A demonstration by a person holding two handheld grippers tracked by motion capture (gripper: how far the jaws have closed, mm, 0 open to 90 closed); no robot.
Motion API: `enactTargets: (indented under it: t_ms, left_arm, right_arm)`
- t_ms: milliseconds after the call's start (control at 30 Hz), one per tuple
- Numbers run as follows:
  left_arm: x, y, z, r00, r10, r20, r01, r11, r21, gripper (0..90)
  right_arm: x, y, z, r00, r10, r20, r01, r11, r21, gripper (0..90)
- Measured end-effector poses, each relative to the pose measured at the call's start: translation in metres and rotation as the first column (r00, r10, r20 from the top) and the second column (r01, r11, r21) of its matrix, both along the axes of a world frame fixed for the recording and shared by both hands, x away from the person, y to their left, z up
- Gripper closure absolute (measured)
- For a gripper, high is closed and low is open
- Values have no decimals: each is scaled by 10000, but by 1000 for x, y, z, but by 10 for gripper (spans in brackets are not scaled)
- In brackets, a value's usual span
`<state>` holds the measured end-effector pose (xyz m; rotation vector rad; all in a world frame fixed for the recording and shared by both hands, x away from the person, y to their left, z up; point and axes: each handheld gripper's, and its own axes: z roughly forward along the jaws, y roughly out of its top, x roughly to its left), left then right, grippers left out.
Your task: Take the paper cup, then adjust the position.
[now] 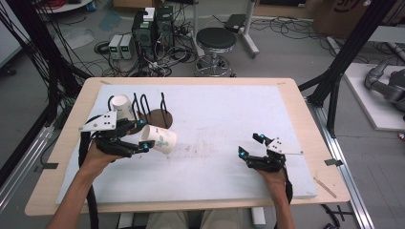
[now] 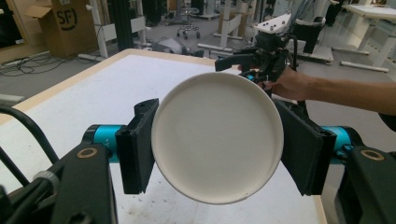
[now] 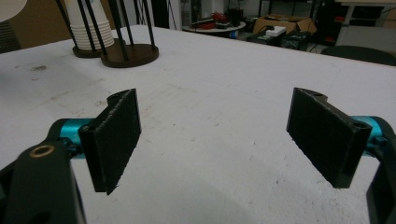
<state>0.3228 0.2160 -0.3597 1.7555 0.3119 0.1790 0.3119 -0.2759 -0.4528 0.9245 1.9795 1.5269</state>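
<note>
A white paper cup (image 1: 159, 139) with a green print lies on its side in the air just over the white board (image 1: 219, 109). My left gripper (image 1: 144, 135) is shut on it. In the left gripper view the cup's round bottom (image 2: 217, 137) faces the camera, and both black pads (image 2: 136, 147) press its sides. A dark brown rack (image 1: 154, 116) with black wire posts stands just behind it and holds a stack of white cups (image 1: 123, 107). My right gripper (image 1: 251, 145) rests open on the board at the right, with nothing between its fingers (image 3: 114, 140).
The rack (image 3: 130, 53) and its cup stack (image 3: 91, 28) stand far off in the right gripper view. The wooden table edge (image 1: 305, 124) frames the board. Beyond the table are a black stool (image 1: 216, 43), computer boxes (image 1: 153, 28) and cables on the floor.
</note>
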Motion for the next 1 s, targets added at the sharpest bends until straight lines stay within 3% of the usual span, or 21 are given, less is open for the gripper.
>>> enactTargets:
  t_ms: [167, 733, 1000]
  left_arm:
    - [1, -2, -3, 9999, -101, 34, 100, 9998, 171, 345]
    - [3, 0, -4, 9999, -109, 40, 108, 9999, 66, 345]
    - [2, 2, -2, 9999, -121, 86, 124, 9991, -397, 345]
  right_arm:
    - [0, 0, 0, 10000, 7, 49, -7, 10000, -61, 180]
    - [-1, 1, 0, 10000, 22, 23, -22, 10000, -46, 180]
    - [0, -1, 1, 9995, 321, -7, -321, 9995, 82, 180]
